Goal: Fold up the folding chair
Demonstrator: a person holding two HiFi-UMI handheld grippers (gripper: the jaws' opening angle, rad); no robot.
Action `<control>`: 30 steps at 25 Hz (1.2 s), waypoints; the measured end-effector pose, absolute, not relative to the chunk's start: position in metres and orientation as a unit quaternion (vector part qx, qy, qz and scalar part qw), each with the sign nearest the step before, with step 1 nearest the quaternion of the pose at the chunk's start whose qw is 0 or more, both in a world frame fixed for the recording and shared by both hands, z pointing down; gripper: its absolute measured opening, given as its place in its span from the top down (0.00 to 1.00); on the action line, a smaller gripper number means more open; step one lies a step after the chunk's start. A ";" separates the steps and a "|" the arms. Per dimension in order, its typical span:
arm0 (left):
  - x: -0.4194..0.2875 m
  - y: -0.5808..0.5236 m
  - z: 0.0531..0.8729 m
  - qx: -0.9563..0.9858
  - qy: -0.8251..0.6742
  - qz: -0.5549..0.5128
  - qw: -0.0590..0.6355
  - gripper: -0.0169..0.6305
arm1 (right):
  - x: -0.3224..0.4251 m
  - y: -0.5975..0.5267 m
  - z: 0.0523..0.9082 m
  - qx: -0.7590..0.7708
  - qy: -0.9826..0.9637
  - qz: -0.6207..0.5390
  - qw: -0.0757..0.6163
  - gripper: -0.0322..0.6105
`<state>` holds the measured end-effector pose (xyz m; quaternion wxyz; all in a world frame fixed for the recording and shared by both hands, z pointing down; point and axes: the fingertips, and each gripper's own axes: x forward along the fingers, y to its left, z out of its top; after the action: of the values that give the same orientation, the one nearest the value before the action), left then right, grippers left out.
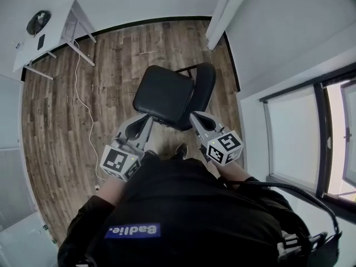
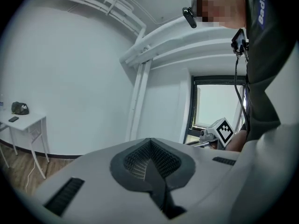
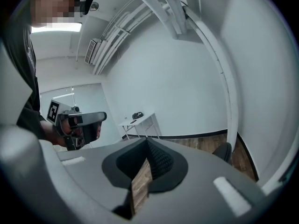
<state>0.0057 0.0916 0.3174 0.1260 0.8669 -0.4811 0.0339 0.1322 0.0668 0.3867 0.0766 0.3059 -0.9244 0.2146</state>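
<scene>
The black folding chair point(image 1: 162, 92) stands unfolded on the wood floor, seat flat, with its padded backrest point(image 1: 203, 88) on the right. My left gripper point(image 1: 147, 121) is shut and empty, just short of the seat's near left edge. Shut and empty too, my right gripper point(image 1: 194, 116) reaches the seat's near right corner. Whether either touches the chair I cannot tell. In the left gripper view the jaws point(image 2: 149, 143) meet with nothing between them. In the right gripper view the jaws point(image 3: 148, 144) are closed, and the chair's backrest point(image 3: 225, 150) peeks past them on the right.
A white table point(image 1: 49, 38) with small dark items stands at the far left wall. A white cable point(image 1: 84, 103) trails over the floor left of the chair. A white column point(image 1: 224, 11) and a dark-framed window point(image 1: 317, 143) are on the right.
</scene>
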 end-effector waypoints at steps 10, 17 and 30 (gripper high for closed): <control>-0.048 0.033 0.336 0.887 -0.441 0.031 0.135 0.97 | 0.098 0.015 0.402 0.366 -0.901 0.210 0.103 0.96; -0.112 -0.023 0.349 0.913 -0.381 0.036 0.143 0.97 | 0.068 -0.032 0.414 0.459 -0.853 0.222 0.113 0.96; -0.122 -0.087 0.418 0.914 -0.335 0.063 0.220 0.97 | 0.095 -0.070 0.454 0.527 -0.798 0.252 0.149 0.96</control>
<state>-0.1217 -0.0874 0.4183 0.2205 0.9140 -0.3348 0.0628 0.0951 -0.0704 0.4540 0.1492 0.5267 -0.7981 0.2516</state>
